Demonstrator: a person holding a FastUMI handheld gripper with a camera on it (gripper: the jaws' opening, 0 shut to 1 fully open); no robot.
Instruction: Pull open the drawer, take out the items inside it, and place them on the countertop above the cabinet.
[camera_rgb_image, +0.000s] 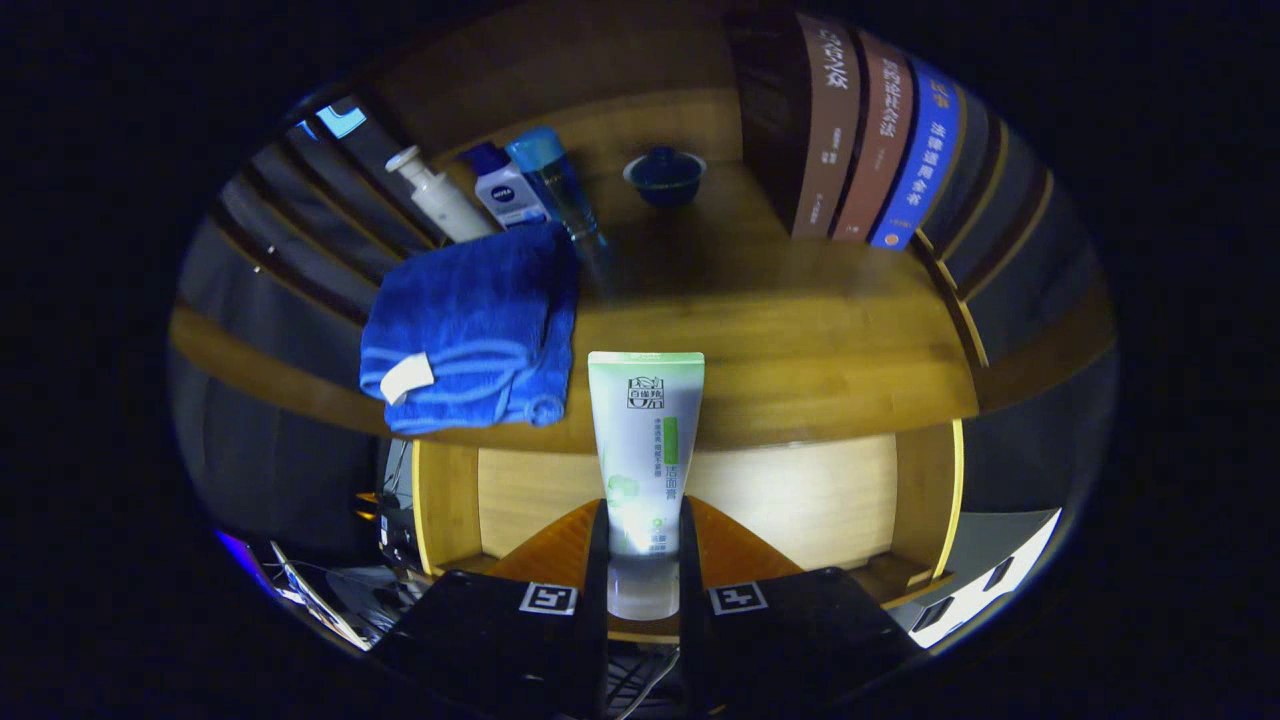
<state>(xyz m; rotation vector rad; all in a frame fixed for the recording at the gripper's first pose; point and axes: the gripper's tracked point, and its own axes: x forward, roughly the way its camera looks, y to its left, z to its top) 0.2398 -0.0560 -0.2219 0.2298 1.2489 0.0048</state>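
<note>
Gripper (643, 560) is pinching a soft white-and-green squeeze tube (645, 450) with Chinese print, both fingers pressing its cap end, hovering over the open wooden drawer (800, 500). Up on the bamboo-look countertop (800, 350) a fluffy blue towel (470, 330) is sitting near a NIVEA bottle (505, 190).

White-and-green tube (645, 450), blue towel (470, 325), dark blue lidded cup (664, 176), brown countertop (800, 350).
</note>
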